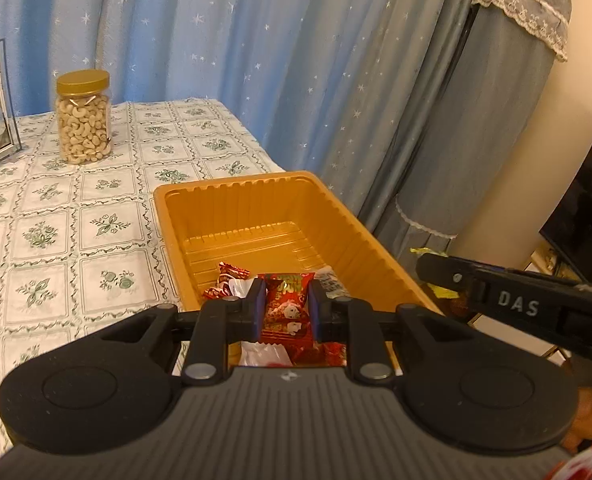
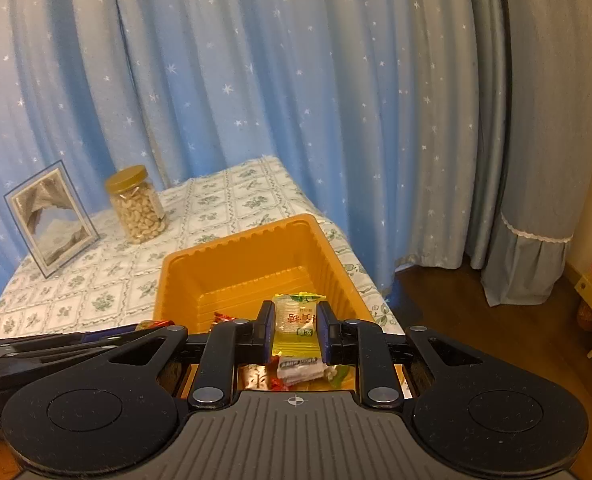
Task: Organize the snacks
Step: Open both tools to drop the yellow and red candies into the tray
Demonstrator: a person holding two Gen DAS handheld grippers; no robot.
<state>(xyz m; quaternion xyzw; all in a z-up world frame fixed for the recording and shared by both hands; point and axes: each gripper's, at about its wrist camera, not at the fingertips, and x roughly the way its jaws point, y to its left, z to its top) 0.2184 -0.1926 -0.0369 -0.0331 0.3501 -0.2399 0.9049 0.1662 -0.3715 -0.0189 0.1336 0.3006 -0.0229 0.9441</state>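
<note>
"Two packets are in the air at once: the left gripper is clamped on a red foil snack packet with printed figures, and the right gripper is pinched tight on a yellow clear-windowed snack sachet."

"Where are they, relative to the bin?"

"Both hang over the near end of the deep orange ribbed plastic tray. Neither has been let go yet."

"Anything already inside?"

"Several wrapped sweets lie on the tray floor at the near end, red-and-white ones among them (a white wrapper shows beneath the right jaws too). Its far half is bare, so I'd judge the sorting partly done, with these two drops next. What else is left to collect I can't tell; nothing loose shows on the cloth."

"And the surface?"

"A table under a white tablecloth with green floral squares. The tray sits at its right edge, so a careless push could nudge it off. Well apart, at the back, stand a clear cashew jar with a gold lid and a silver-framed picture."

"The room?"

"Pale blue star-printed curtains behind, wooden floor to the right."
</note>
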